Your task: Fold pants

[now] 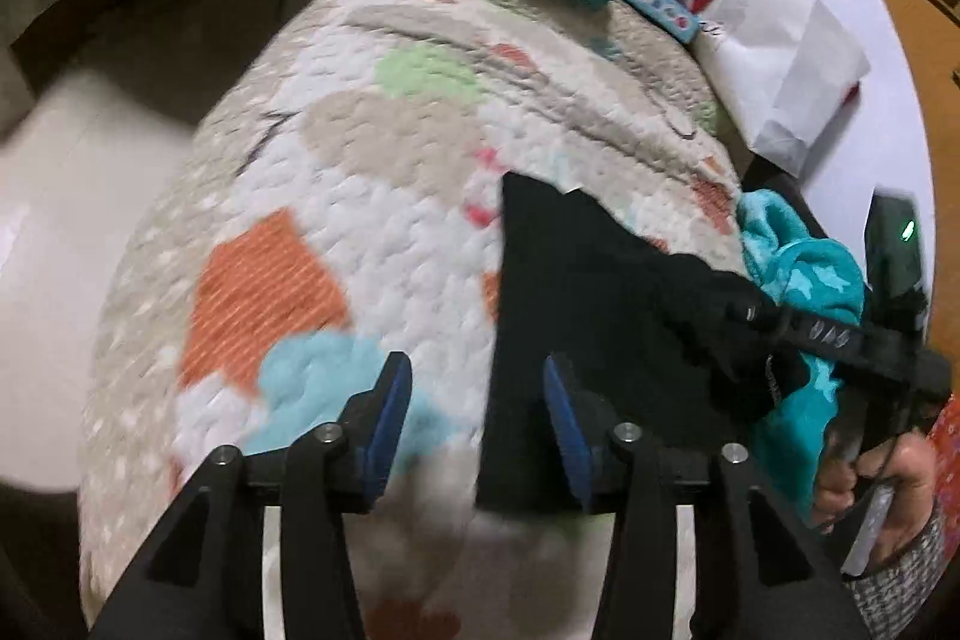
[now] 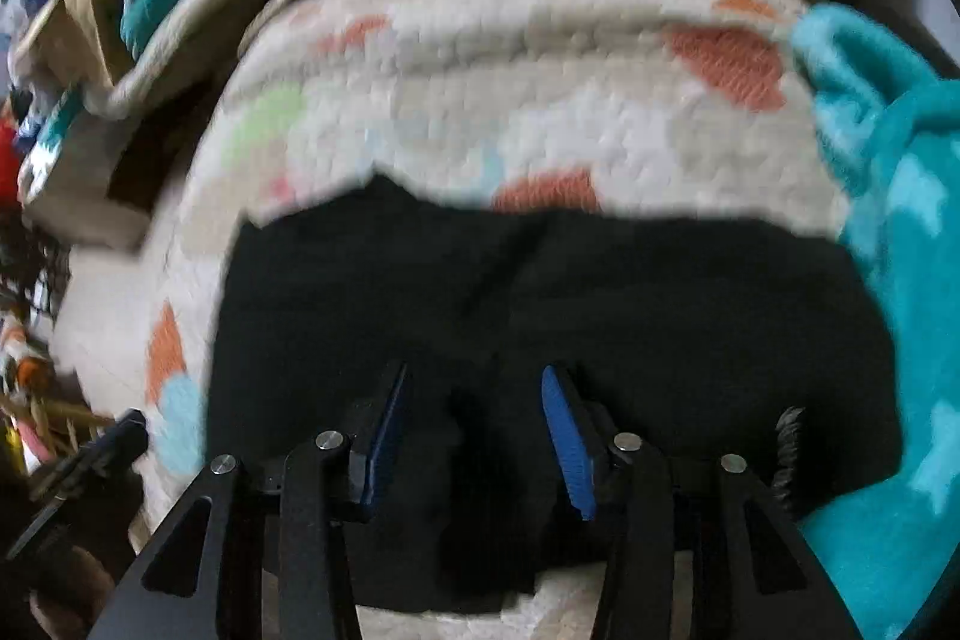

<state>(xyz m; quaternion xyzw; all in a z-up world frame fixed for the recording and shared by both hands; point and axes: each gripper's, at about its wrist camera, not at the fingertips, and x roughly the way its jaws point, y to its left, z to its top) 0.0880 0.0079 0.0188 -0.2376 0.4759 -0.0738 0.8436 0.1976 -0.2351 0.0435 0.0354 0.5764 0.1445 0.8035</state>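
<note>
Quilt (image 1: 372, 196) underneath; both grippers' jaws gape over black pants (image 2: 540, 292).

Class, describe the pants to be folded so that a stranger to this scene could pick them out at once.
Find the quilted blanket with orange, green and pale blue patches. On its near side lies a flat black garment, the pants. Unlike the fluffy turquoise star-patterned fabric beside them, they are plain black.

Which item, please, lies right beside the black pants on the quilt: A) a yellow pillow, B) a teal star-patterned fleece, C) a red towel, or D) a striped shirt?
B: a teal fleece with pale stars lies against the right edge of the black pants on the patterned quilt.
</note>
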